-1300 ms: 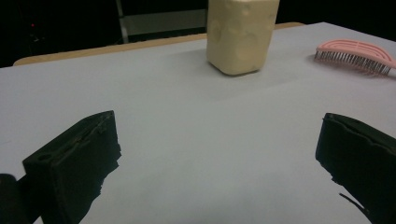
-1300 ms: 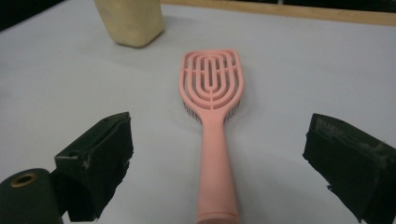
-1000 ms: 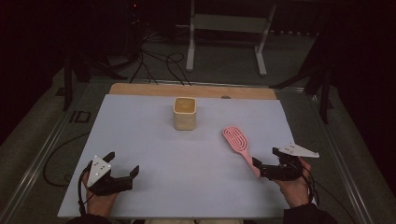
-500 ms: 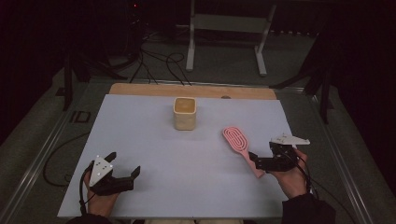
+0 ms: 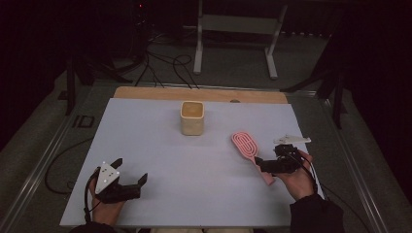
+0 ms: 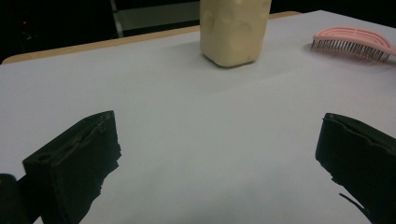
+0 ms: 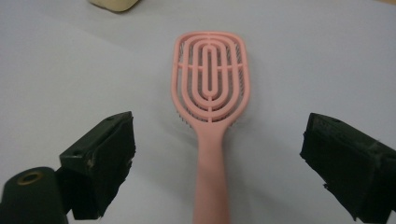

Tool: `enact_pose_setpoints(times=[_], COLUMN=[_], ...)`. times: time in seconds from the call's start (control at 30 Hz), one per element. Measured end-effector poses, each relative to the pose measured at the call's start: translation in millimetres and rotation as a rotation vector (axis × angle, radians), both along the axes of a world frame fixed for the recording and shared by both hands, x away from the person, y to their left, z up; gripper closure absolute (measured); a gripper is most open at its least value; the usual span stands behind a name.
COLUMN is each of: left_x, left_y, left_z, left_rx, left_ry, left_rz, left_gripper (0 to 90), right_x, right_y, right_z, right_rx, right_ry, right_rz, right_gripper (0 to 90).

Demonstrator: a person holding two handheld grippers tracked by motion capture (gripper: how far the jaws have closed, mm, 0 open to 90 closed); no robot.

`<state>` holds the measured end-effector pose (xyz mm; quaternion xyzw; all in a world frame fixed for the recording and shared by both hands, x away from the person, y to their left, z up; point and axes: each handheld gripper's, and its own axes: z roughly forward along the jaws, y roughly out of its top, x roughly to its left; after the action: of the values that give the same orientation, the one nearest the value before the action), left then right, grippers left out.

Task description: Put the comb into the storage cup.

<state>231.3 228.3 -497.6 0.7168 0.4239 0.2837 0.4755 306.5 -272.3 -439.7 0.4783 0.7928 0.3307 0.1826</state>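
Observation:
A pink vented hairbrush [image 5: 245,145] lies bristles down on the white table, right of centre, its handle pointing toward the person. My right gripper [image 5: 268,162] is open and hovers over that handle. In the right gripper view the brush [image 7: 211,79] lies straight ahead, and its handle runs down between the wide-apart jaws of the right gripper [image 7: 219,135] without touching either. My left gripper [image 5: 130,171] rests open near the front left with nothing in it. In the left gripper view the left gripper [image 6: 219,140] frames bare table, with the brush [image 6: 353,41] far off to the right.
A cream square cup [image 5: 192,117] stands upright at the table's middle back; it also appears ahead as the cup [image 6: 233,29] in the left gripper view. The white tabletop [image 5: 194,170] ends in a wooden strip [image 5: 204,94] at the far edge. Cables and a metal stand lie beyond.
My right gripper has moved left and slightly forward, from beside the brush's handle end to over the handle. The left gripper, the cup and the brush have stayed put.

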Motion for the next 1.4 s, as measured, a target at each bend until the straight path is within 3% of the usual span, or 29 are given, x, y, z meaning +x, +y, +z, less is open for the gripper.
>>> enact_pose_setpoints(times=[0.5,0.7,1.4], left_x=[0.2,0.5,1.0], left_y=[-0.4,-0.6,-1.4], left_z=[-0.3,-0.5,-1.1], left_rx=[0.002,0.002,0.008], left_ry=[0.001,0.003,0.011], left_rz=[-0.001,-0.002,-0.003], left_gripper=[0.3,0.3,0.3], right_x=[19.5,27.2,43.8], right_y=[14.0,16.6,25.7], right_z=[-10.1,-16.2,-32.7], right_rx=[-0.069,-0.073,-0.152], right_ry=[0.080,0.120,0.229], right_rz=[0.026,0.035,0.064], right_gripper=[9.6,9.6,13.0])
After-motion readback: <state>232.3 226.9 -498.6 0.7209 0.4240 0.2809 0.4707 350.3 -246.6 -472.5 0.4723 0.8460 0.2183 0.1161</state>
